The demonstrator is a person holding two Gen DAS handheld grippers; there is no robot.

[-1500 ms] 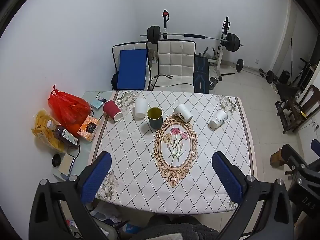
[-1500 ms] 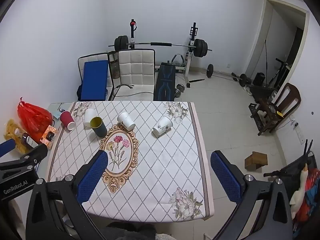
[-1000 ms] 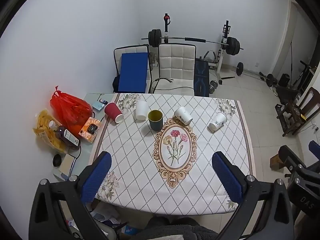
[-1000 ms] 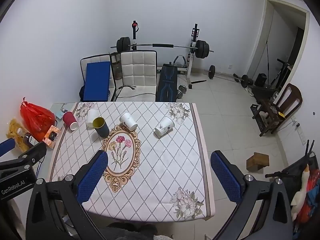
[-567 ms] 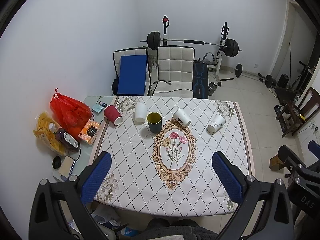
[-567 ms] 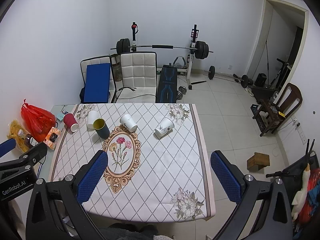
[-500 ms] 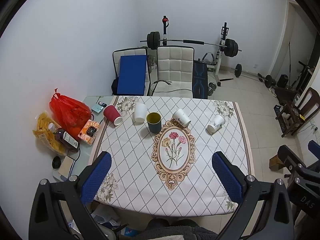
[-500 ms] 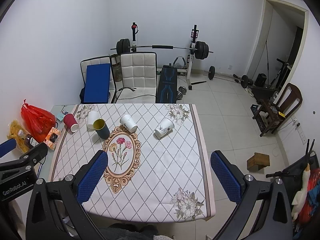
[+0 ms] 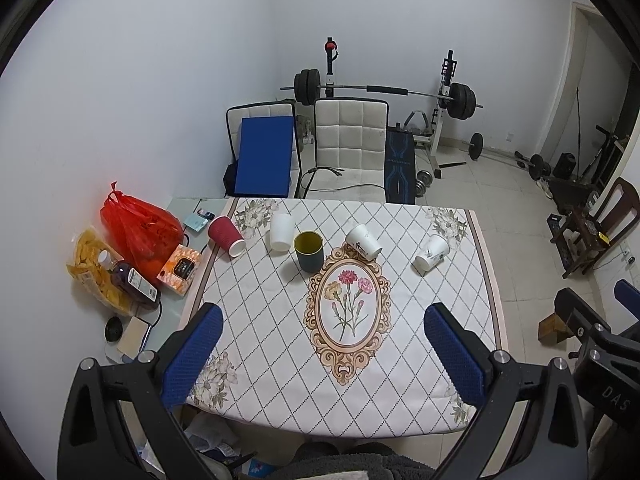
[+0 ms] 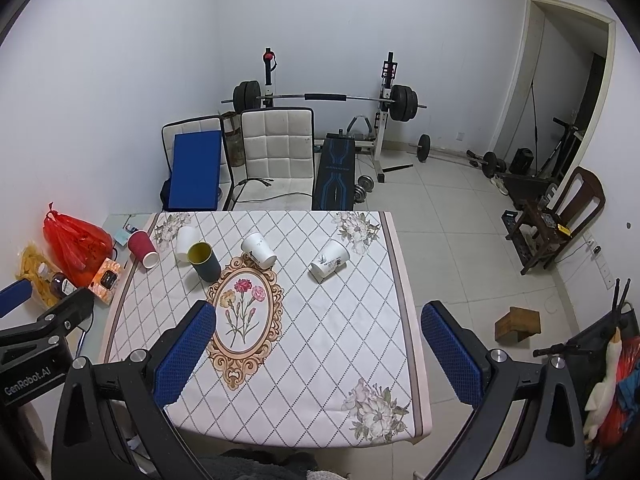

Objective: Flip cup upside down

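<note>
Several cups sit along the far part of a table (image 9: 280, 340) covered with a floral cloth. A dark green cup (image 9: 308, 251) (image 10: 204, 261) stands upright with its mouth up. A red paper cup (image 9: 226, 235) (image 10: 143, 248), a white cup (image 9: 363, 241) (image 10: 258, 250) and a patterned white cup (image 9: 431, 249) (image 10: 330, 266) lie tilted on their sides. Another white cup (image 9: 281, 232) (image 10: 185, 243) stands behind the green one. My left gripper (image 9: 322, 350) and right gripper (image 10: 318, 354) are open, empty, high above the near table edge.
A red bag (image 9: 138, 230), snacks, a bottle and an orange box (image 9: 180, 270) crowd the glass strip left of the cloth. Two chairs (image 9: 350, 152) stand behind the table, with a barbell rack (image 9: 400, 92) beyond. A wooden block (image 10: 518, 326) lies on the floor at right.
Both grippers have drawn back and up a little, so the table looks slightly smaller and farther. The cups have not moved.
</note>
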